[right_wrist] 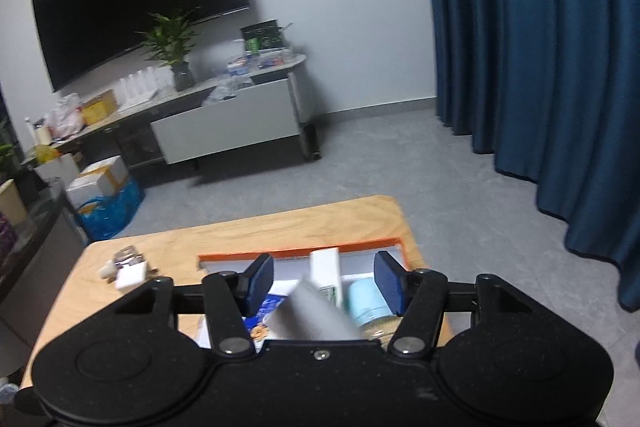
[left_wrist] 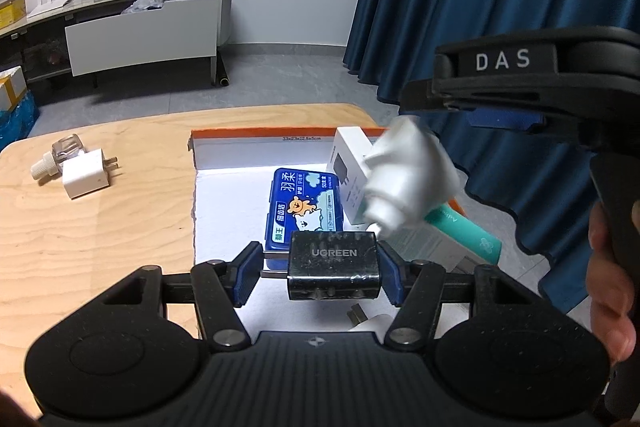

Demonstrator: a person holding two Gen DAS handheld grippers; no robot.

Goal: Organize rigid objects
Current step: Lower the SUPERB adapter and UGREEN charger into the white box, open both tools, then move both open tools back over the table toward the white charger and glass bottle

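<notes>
My left gripper (left_wrist: 332, 267) is shut on a black UGREEN charger (left_wrist: 333, 265), held just above the near end of an orange-rimmed white box (left_wrist: 280, 135). Inside the box lie a blue floss case (left_wrist: 304, 207), a white carton (left_wrist: 348, 163) and a teal tube (left_wrist: 468, 231). My right gripper (left_wrist: 504, 119) hangs over the box's right side. In the right wrist view its blue pads (right_wrist: 390, 283) stand apart. A blurred white plug-like piece (left_wrist: 408, 179) sits loose below them, touching neither pad.
On the wooden table (left_wrist: 100, 247) left of the box lie a small glass bottle (left_wrist: 60, 155) and a white wall charger (left_wrist: 88, 173). A hand (left_wrist: 612, 287) grips the right tool. Blue curtain (left_wrist: 480, 7) hangs beyond the table's right edge.
</notes>
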